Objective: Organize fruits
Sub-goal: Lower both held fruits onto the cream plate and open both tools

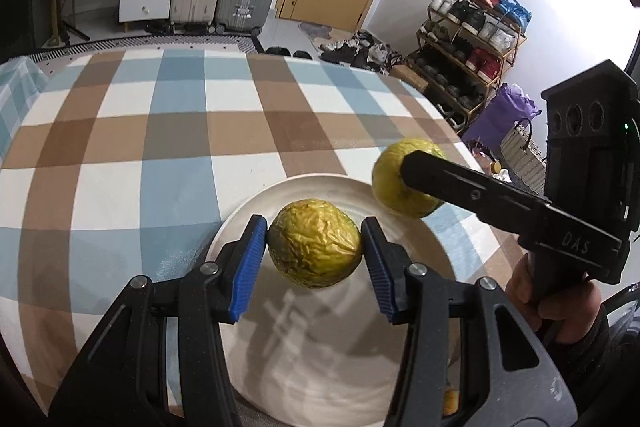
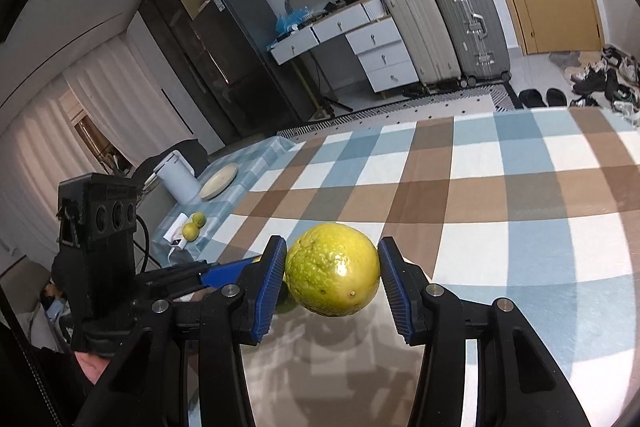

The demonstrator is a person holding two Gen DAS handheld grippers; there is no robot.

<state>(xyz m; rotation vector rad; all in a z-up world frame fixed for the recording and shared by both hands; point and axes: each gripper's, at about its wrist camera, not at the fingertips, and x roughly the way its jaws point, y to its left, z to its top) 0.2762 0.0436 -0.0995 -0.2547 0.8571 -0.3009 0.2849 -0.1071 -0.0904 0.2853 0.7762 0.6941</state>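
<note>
My left gripper (image 1: 314, 245) is shut on a wrinkled yellow-green fruit (image 1: 314, 243) and holds it just above a white plate (image 1: 320, 367) on the checked tablecloth. My right gripper (image 2: 332, 273) is shut on a smoother yellow-green fruit (image 2: 333, 269), held above the plate's right edge. That fruit (image 1: 396, 169) and the right gripper's body (image 1: 500, 199) also show in the left wrist view. The left gripper's body (image 2: 100, 227) shows at the left of the right wrist view.
The checked tablecloth (image 1: 180, 131) stretches ahead of the plate. At the table's far left end lie two more yellow-green fruits (image 2: 194, 227), a white box (image 2: 176, 239), a white kettle (image 2: 178, 175) and a beige plate (image 2: 219, 180). Suitcases, drawers and a shoe rack (image 1: 472, 43) stand beyond.
</note>
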